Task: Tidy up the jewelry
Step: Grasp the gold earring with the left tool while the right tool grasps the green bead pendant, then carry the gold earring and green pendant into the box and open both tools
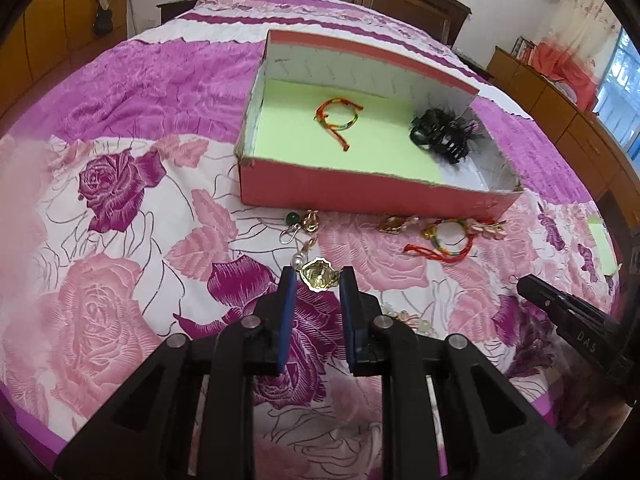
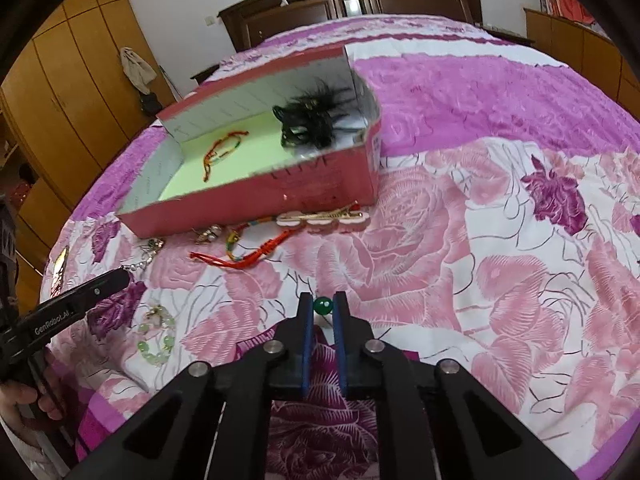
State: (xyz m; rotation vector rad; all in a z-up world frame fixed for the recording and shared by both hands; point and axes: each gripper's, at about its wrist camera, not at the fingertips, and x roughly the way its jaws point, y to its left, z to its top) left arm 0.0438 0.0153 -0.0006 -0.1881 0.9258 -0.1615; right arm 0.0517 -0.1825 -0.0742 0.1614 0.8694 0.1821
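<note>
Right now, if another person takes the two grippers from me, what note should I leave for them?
Left gripper: open, fingers either side of a gold pendant on the bedspread; not closed on it.
Right gripper: narrow gap around a green bead; whether it grips the bead is unclear.
Done: the box already holds one cord bracelet and a black hair clip.
Left: a second cord bracelet, a shell hairpin, a green bead bracelet and small gold pieces lie in front of the box. Move them in one at a time.
</note>
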